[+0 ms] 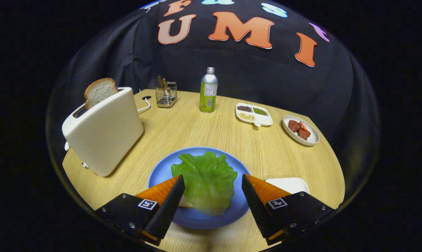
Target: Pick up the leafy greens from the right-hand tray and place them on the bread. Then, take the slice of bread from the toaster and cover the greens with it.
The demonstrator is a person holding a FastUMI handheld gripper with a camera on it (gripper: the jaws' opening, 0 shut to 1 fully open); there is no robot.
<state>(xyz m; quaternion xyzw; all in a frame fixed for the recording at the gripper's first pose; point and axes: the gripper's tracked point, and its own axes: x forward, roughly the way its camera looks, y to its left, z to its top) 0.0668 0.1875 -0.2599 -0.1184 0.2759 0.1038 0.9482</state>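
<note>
The leafy greens [205, 182] lie spread on the blue plate [158, 175], right between my tongs [213, 182], whose fingers stand spread wide to either side of the leaf and pinch nothing. A pale edge of bread [185, 203] peeps out from under the leaf's left side beside my left finger, so I judge the greens already sit on the bread and the first half of the job is done.

What the coming move turns on is the slice of bread [99, 91] in the toaster [104, 131]. It lies well off to my left and farther away than the plate, standing upright out of the slot with its crust on top. Its broad face looks roughly toward me, so I reckon the fingers would need to straddle its thin dimension from above; that is my guess, not something settled.

Further out on the desk [182, 129], a wire holder [166, 96] with utensils stands behind the toaster, and a bottle [208, 91] beside it. To the right is a divided dish [254, 114] with dark grains, green ones and pale beans in separate compartments, then a white dish [300, 130] of reddish pieces. Just beyond my right finger sits a white tray [288, 183], which looks empty as far as I can see.
</note>
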